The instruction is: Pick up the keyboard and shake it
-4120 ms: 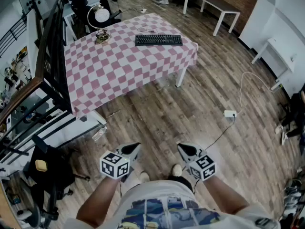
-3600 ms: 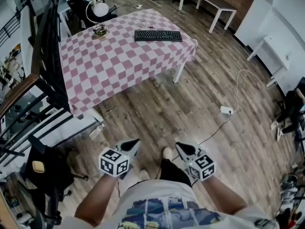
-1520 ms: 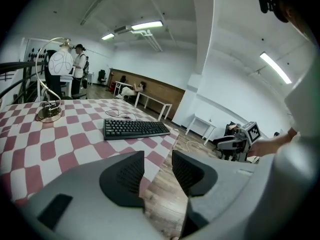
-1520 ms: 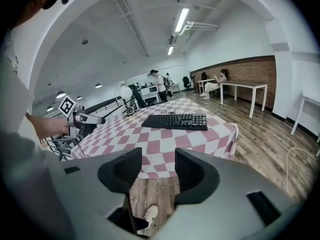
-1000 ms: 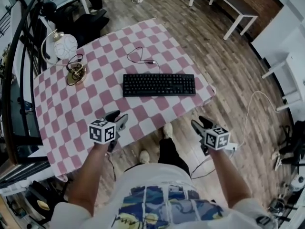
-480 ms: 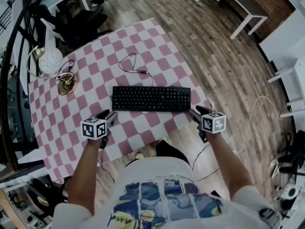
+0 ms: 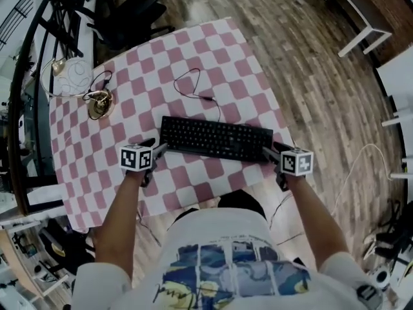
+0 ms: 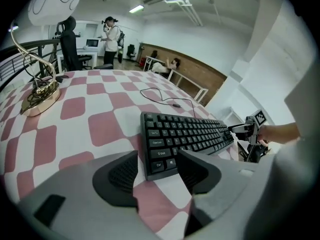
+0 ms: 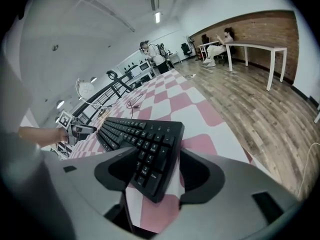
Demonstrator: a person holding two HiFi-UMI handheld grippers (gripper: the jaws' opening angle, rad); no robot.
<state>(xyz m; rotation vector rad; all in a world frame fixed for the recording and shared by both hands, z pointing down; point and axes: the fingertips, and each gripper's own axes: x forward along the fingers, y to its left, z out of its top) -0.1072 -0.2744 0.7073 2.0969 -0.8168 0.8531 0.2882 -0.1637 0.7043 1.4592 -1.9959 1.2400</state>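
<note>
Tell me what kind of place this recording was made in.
Probably a shared office or lab: a black keyboard on a checked tablecloth, an office chair, and a long white table along a brick wall.

The keyboard [image 7: 216, 138] lies on the table [image 7: 148, 60], near the table's lower edge in the head view, running left to right. Its cable [image 7: 208, 99] loops across the tabletop just above it. The lamp [image 7: 99, 104] stands on the table at upper left, well apart from the keyboard. The left gripper [image 7: 157, 149] is at the keyboard's left end and the right gripper [image 7: 268, 152] at its right end. Both have just been opening their jaws, and one end of the keyboard sits between each pair, seemingly untouched. A chair [image 7: 139, 11] stands beyond the table's upper edge. The floor [image 7: 310, 76] spreads to the right.
</note>
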